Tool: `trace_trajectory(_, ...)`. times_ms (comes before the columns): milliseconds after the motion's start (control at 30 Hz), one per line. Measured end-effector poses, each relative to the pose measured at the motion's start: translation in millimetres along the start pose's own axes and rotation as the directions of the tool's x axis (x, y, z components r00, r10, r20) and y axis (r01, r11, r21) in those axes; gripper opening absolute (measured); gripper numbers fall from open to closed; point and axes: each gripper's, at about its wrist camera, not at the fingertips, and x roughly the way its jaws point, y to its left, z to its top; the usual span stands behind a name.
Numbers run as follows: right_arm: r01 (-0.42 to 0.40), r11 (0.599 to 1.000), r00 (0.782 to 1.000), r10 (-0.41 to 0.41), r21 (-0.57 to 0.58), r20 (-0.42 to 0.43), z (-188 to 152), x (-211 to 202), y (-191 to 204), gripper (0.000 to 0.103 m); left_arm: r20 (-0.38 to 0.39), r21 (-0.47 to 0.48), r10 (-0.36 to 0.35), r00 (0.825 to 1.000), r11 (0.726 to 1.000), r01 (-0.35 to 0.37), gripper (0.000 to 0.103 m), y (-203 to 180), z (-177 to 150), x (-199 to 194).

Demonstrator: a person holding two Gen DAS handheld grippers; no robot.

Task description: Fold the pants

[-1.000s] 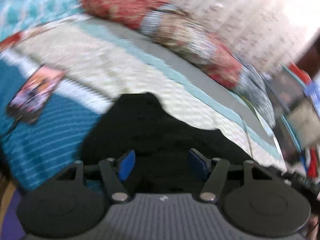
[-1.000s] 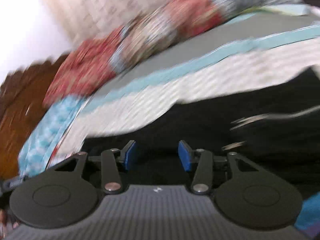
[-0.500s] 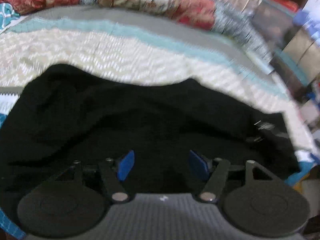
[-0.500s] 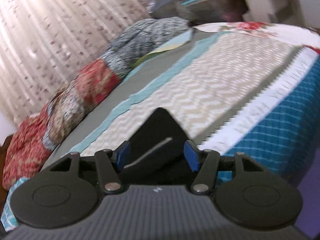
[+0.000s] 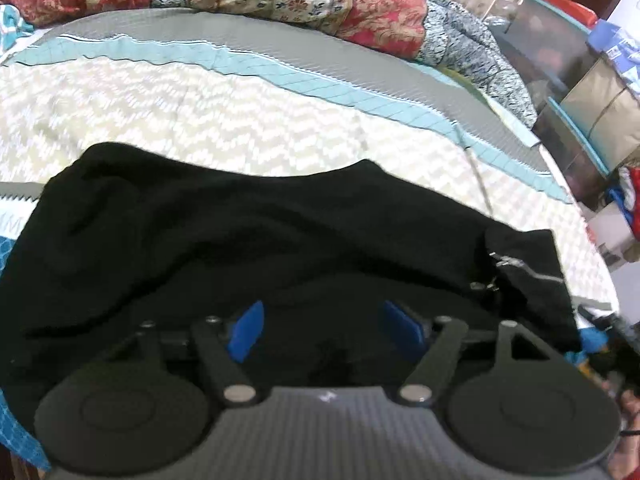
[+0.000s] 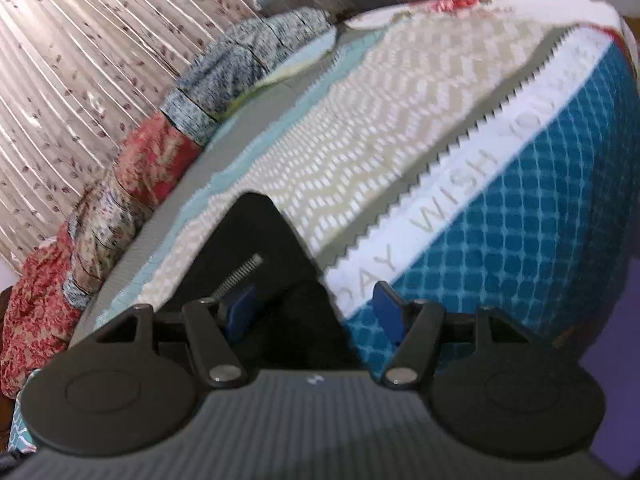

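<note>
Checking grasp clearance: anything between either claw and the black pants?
Nothing visible. The left claw sits open directly over the black pants on the bedspread. The right claw is open at a pants corner, with bare fabric between its fingers.

On the white band (image 6: 476, 168) of the bed cover, beside the blue checked part along the bed edge, pale letters read "DAY WISH YOU"; the letters after these are too blurred to read.
</note>
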Motion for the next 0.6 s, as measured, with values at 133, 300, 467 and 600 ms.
trace_trajectory(133,-0.052,0.997,0.997,0.049,-0.052,-0.052,-4.6,2.3,8.0,0.028,-0.012,0.029,-0.043,0.999,0.999,0.043,0.070,-19.3,16.3,5.3)
trace_trajectory(300,-0.082,0.977,0.996,0.076,-0.199,-0.035,-13.1,-11.6,54.2,0.021,-0.029,0.129,-0.107,0.994,0.986,0.109,0.078,-71.5,42.5,18.9)
trace_trajectory(467,-0.124,0.873,0.991,0.130,-0.472,-0.021,-43.9,-32.5,122.3,0.021,-0.059,0.282,-0.166,0.984,0.943,0.176,0.100,-144.7,57.6,35.9)
trace_trajectory(600,-0.138,0.789,0.989,0.138,-0.599,-0.045,-69.8,-36.7,151.5,0.020,-0.127,0.340,-0.178,0.976,0.916,0.212,0.103,-184.6,55.4,63.5)
